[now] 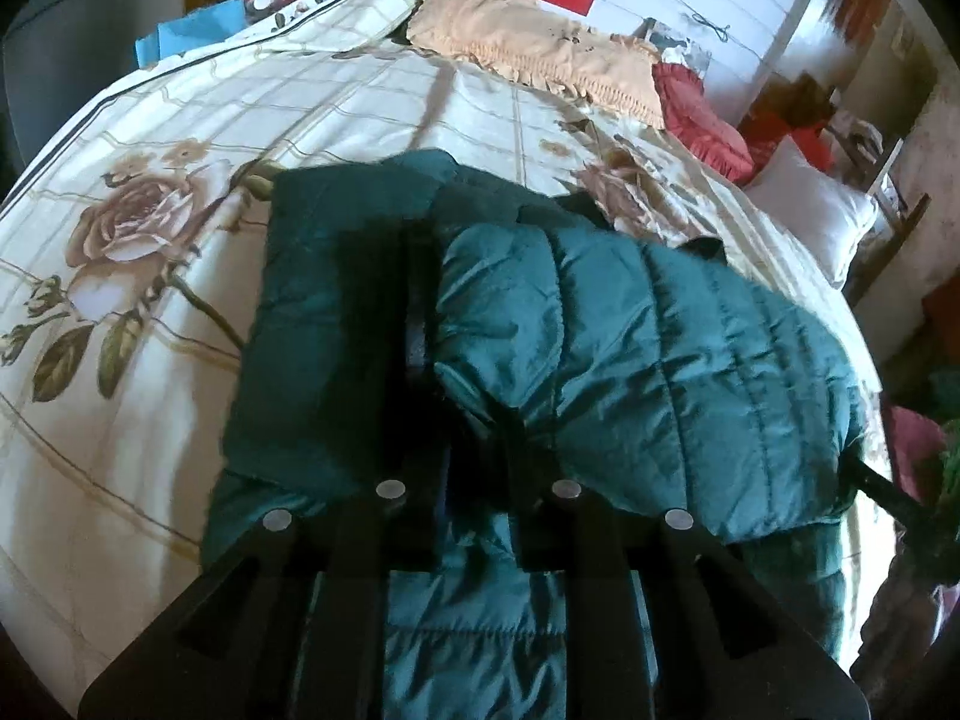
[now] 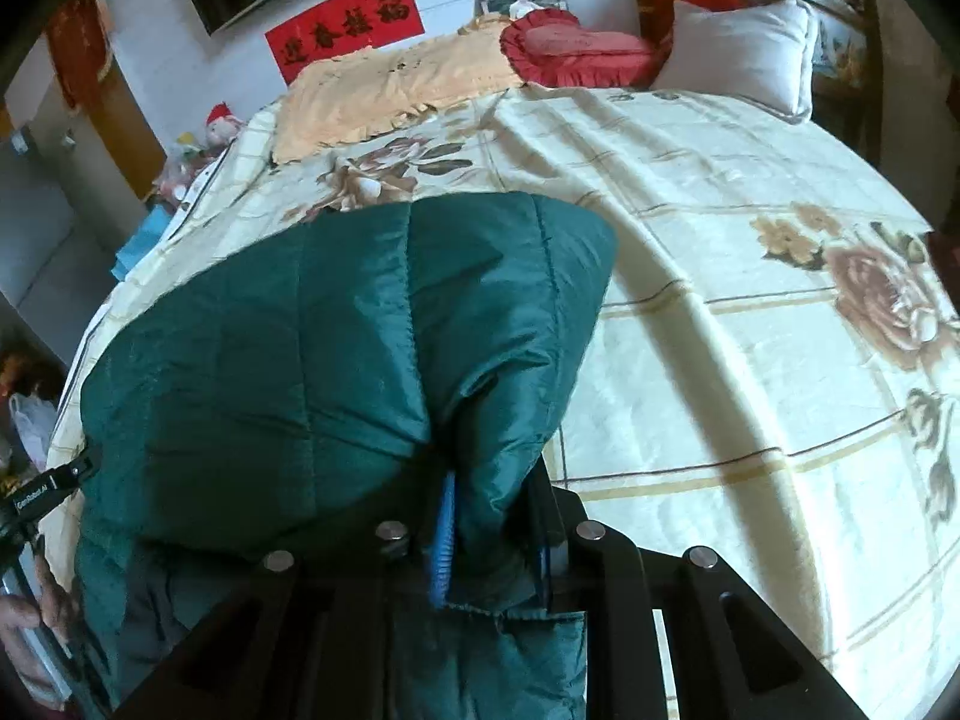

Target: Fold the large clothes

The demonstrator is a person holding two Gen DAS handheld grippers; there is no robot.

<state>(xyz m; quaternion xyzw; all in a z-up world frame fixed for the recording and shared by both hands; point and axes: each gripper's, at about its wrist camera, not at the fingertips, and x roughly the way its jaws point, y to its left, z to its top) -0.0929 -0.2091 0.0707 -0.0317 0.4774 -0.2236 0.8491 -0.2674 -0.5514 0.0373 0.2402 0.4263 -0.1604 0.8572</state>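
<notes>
Lying across the near part of the bedspread (image 1: 360,96), the green quilted jacket (image 1: 630,330) is the landmark for all that follows. It rests in a bunched, partly doubled state, one padded layer lapped over another.

Your left gripper (image 1: 462,420) sits over the jacket's near edge. Its jaws are drawn almost together, and a fold of the jacket's fabric bulges up between them; you are pinching that fold.

Your right gripper (image 2: 492,540) is at the jacket's near hem on the other side. A bunched fold of the jacket passes between its blue-padded fingers (image 2: 443,546), which press on the cloth from both sides. The jaws stand narrow, clamped on that fold.

Beyond the jacket, toward the wall, you have a peach frilled pillow (image 2: 384,90); beside it lies a red heart-shaped cushion (image 2: 576,48), then a white pillow (image 2: 738,54). A red banner (image 2: 348,24) hangs on the wall behind the peach pillow. Left of the jacket in the right wrist view, part of your other tool and a hand (image 2: 30,618) show at the frame's edge.
</notes>
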